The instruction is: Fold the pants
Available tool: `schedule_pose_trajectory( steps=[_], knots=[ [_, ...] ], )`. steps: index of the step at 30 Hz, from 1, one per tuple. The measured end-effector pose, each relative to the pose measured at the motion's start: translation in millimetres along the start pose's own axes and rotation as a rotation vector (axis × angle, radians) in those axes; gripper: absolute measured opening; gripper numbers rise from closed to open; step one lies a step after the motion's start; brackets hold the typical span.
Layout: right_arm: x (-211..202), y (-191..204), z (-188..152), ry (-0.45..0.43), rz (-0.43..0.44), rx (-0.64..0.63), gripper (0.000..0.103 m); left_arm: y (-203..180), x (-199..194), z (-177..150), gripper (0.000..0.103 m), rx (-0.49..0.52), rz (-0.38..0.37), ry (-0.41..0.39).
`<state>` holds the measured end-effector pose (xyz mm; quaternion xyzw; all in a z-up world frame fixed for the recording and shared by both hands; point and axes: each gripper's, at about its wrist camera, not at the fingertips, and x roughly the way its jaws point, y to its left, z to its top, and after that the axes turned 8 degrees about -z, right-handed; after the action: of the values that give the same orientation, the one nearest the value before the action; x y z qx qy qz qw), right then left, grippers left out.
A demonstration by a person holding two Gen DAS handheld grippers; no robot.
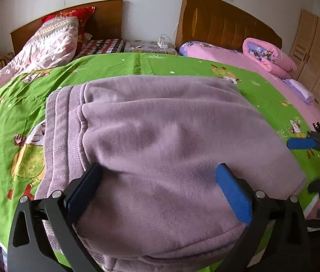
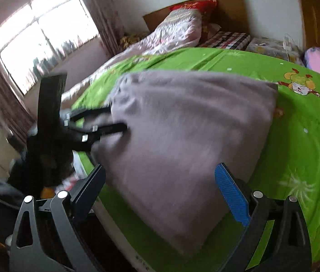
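Folded mauve pants (image 1: 160, 140) lie on the green bed sheet (image 1: 5, 117) as the left gripper (image 1: 160, 192) and right gripper (image 2: 160, 195) hover wide open, empty; a fingertip snagging at six o'clock could undo the fold.

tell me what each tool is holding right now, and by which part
Nothing is held. The left tool and right tool both stand open over the folded purple pants, pads not pressing the fabric.

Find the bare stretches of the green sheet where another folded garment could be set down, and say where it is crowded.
Free: green sheet beyond the folded pants, and the strip at their right. Crowded: the head end with quilt and pink bedding.
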<state>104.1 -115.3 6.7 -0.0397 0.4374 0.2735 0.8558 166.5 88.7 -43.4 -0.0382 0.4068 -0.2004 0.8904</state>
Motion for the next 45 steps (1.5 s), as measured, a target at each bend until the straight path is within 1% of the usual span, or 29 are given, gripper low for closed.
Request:
schedule_pose_trajectory(
  steps=[2, 3, 4, 6, 9, 11, 13, 14, 15, 17, 18, 19, 21, 23, 24, 25, 26, 28, 29, 30, 31, 33, 35, 36, 37, 38, 40, 42, 45],
  knots=[
    [8, 0, -11, 0.029, -0.062, -0.027, 0.097, 1, 0, 0, 0.101, -0.002, 0.003, -0.006],
    [15, -4, -15, 0.057, -0.089, -0.015, 0.099, 1, 1, -1, 0.101, 0.0, 0.005, -0.007],
    [21, -8, -18, 0.075, -0.092, 0.002, 0.099, 1, 1, -2, 0.101, 0.001, 0.008, -0.009],
    [28, -20, -25, 0.082, -0.054, 0.084, 0.099, 0, 2, -3, 0.101, 0.007, 0.02, -0.012],
    [21, -16, -28, 0.062, -0.086, 0.075, 0.099, -4, 3, -4, 0.101, 0.018, 0.035, -0.015],
    [10, -8, -27, 0.025, -0.134, 0.049, 0.099, -5, 4, -5, 0.101, 0.024, 0.041, -0.016],
    [-8, 1, -21, -0.057, -0.162, 0.016, 0.099, -6, 4, -5, 0.101, 0.028, 0.045, -0.016],
    [-21, 8, -17, -0.12, -0.15, -0.001, 0.099, -7, 4, -6, 0.101, 0.03, 0.048, -0.016],
    [-28, 13, -14, -0.159, -0.126, -0.014, 0.099, -8, 4, -6, 0.101, 0.034, 0.052, -0.017],
    [-33, 25, -11, -0.192, -0.053, -0.043, 0.099, -9, 5, -7, 0.101, 0.038, 0.06, -0.022],
    [-25, 31, -11, -0.166, -0.009, -0.061, 0.099, -10, 5, -8, 0.101, 0.041, 0.065, -0.025],
    [-14, 34, -14, -0.131, -0.009, -0.069, 0.099, -11, 5, -9, 0.101, 0.044, 0.066, -0.029],
    [12, 26, -23, -0.018, -0.061, -0.029, 0.099, -11, 5, -10, 0.101, 0.049, 0.065, -0.035],
    [5, 24, -33, -0.047, -0.087, -0.012, 0.099, -13, 1, -11, 0.101, 0.04, 0.066, -0.044],
    [-2, 25, -35, -0.038, -0.101, 0.002, 0.098, -15, -5, -11, 0.101, 0.021, 0.087, -0.063],
    [-14, 27, -38, -0.036, -0.14, 0.016, 0.098, -19, -16, -13, 0.101, -0.005, 0.139, -0.1],
    [-23, 30, -41, -0.049, -0.176, 0.019, 0.098, -23, -29, -15, 0.101, -0.029, 0.222, -0.142],
    [-47, 37, -51, -0.115, -0.243, 0.024, 0.098, -35, -52, -19, 0.101, -0.041, 0.35, -0.218],
    [-65, 40, -57, -0.173, -0.263, 0.036, 0.098, -41, -64, -21, 0.101, -0.039, 0.384, -0.258],
    [-80, 43, -61, -0.226, -0.281, 0.048, 0.098, -50, -82, -24, 0.101, -0.036, 0.398, -0.317],
    [-101, 50, -67, -0.309, -0.313, 0.061, 0.098, -56, -94, -26, 0.101, -0.033, 0.394, -0.355],
    [-124, 51, -72, -0.417, -0.351, 0.057, 0.098, -68, -125, -30, 0.101, -0.029, 0.39, -0.455],
    [-146, 58, -77, -0.524, -0.403, 0.055, 0.099, -75, -151, -33, 0.101, -0.06, 0.399, -0.555],
    [-152, 59, -76, -0.555, -0.417, 0.062, 0.099, -79, -166, -37, 0.101, -0.087, 0.397, -0.632],
    [-156, 59, -75, -0.583, -0.422, 0.073, 0.099, -81, -174, -38, 0.101, -0.112, 0.406, -0.677],
    [-158, 57, -71, -0.607, -0.426, 0.094, 0.099, -82, -179, -37, 0.101, -0.132, 0.418, -0.698],
    [-156, 53, -70, -0.609, -0.424, 0.13, 0.099, -87, -179, -32, 0.101, -0.135, 0.408, -0.662],
    [-144, 51, -71, -0.56, -0.399, 0.139, 0.099, -92, -172, -34, 0.101, -0.115, 0.383, -0.616],
    [-126, 53, -76, -0.486, -0.411, 0.127, 0.099, -100, -150, -45, 0.101, -0.1, 0.364, -0.527]
  ],
)
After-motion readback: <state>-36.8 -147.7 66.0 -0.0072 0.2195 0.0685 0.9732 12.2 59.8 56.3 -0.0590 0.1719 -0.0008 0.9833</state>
